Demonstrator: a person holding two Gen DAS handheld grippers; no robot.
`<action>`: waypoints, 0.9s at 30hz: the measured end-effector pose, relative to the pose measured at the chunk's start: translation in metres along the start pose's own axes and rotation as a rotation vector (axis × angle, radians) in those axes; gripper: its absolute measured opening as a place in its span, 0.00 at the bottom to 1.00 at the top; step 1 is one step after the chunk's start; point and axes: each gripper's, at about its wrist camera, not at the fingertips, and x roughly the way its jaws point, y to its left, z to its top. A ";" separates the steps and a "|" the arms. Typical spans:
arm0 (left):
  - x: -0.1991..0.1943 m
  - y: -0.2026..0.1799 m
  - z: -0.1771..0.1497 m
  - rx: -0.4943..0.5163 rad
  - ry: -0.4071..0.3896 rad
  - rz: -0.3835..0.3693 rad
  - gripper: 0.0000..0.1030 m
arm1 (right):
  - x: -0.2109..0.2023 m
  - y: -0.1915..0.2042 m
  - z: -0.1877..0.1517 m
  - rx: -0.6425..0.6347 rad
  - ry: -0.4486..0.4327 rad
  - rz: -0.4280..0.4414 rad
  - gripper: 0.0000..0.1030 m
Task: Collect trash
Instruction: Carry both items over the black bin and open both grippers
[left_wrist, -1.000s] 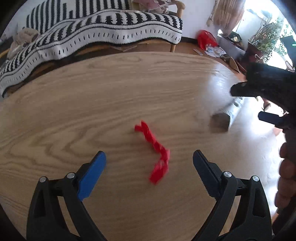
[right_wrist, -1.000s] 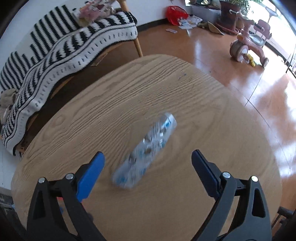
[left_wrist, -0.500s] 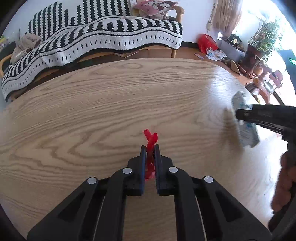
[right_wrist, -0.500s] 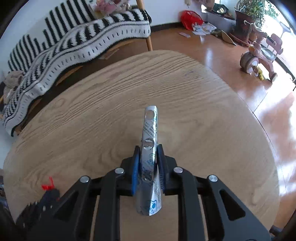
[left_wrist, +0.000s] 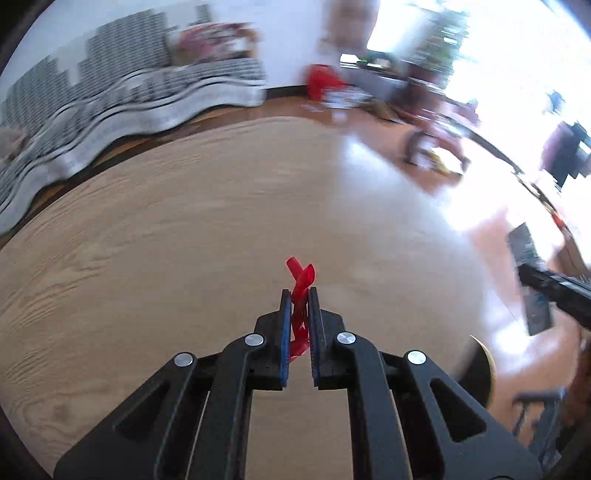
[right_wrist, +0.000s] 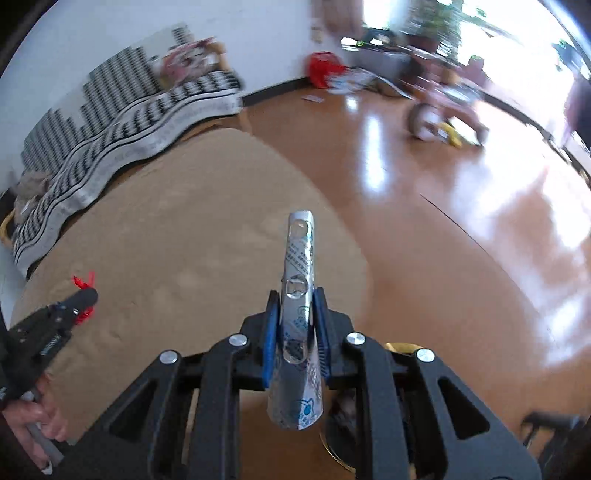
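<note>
Left gripper (left_wrist: 297, 295): jaws clamped on the red wrapper scrap (left_wrist: 300, 280), held clear above the wooden table (left_wrist: 147, 258). Right gripper (right_wrist: 295, 295): jaws clamped on the silver pill strip (right_wrist: 298, 266), out past the table's edge over the floor. Status: both pieces picked up; no other litter visible on the table; drop-off remains. A gold-rimmed round container (right_wrist: 400, 347), possibly the bin, sits below the right gripper.

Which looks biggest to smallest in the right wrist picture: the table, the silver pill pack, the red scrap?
1. table
2. silver pill pack, though it is nearest the camera, so it looks larger
3. red scrap
</note>
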 end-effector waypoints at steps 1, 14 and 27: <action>-0.003 -0.016 -0.004 0.028 0.001 -0.029 0.07 | -0.009 -0.022 -0.014 0.039 0.009 -0.014 0.18; 0.012 -0.220 -0.105 0.323 0.208 -0.403 0.07 | -0.071 -0.159 -0.117 0.266 0.085 -0.069 0.18; 0.036 -0.234 -0.109 0.360 0.250 -0.366 0.07 | -0.059 -0.169 -0.119 0.288 0.108 -0.049 0.19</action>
